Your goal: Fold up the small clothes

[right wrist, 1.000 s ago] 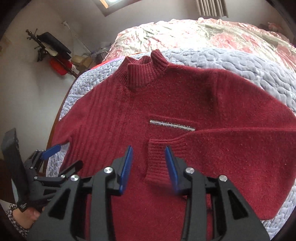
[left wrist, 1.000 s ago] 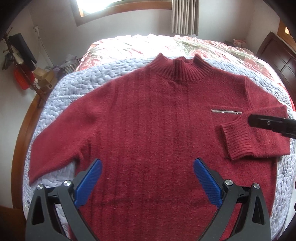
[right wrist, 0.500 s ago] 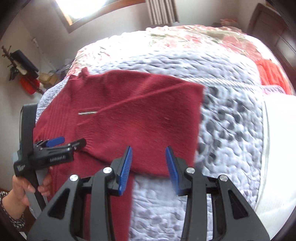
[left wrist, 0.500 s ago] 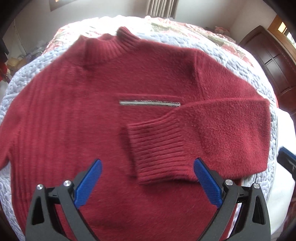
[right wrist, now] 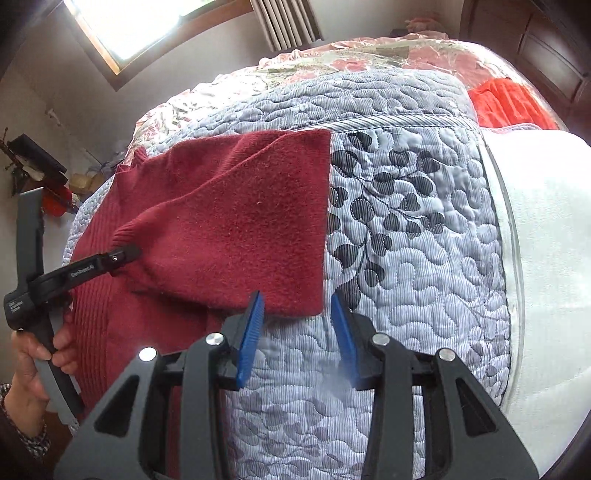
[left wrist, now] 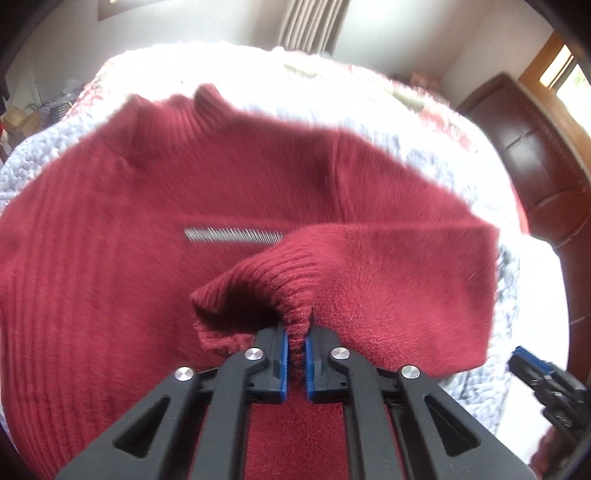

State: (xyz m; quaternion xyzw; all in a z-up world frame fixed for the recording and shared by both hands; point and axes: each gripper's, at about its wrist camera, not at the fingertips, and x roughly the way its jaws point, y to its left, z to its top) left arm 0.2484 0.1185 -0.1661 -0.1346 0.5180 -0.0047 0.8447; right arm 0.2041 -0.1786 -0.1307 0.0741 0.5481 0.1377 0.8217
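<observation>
Bed (right wrist: pixel 424 258) wore pale blue quilted cover; floral spread (right wrist: pixel 369 55) lay beyond. Window (right wrist: pixel 147 26) glared at upper left, curtain (right wrist: pixel 288 18) beside. Dark wooden headboard (left wrist: pixel 535 166) stood right

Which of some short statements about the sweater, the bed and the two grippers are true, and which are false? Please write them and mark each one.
1. The left gripper is shut on the ribbed cuff of the red sweater. True.
2. The right gripper holds the sweater's collar. False: it is open and holds nothing, near the corner of the folded sleeve.
3. The sweater lies on a quilted blue-grey cover. True.
4. The sweater's silver trim strip is on the collar. False: it is on the chest.
5. An orange cloth lies farther back on the bed. True.
</observation>
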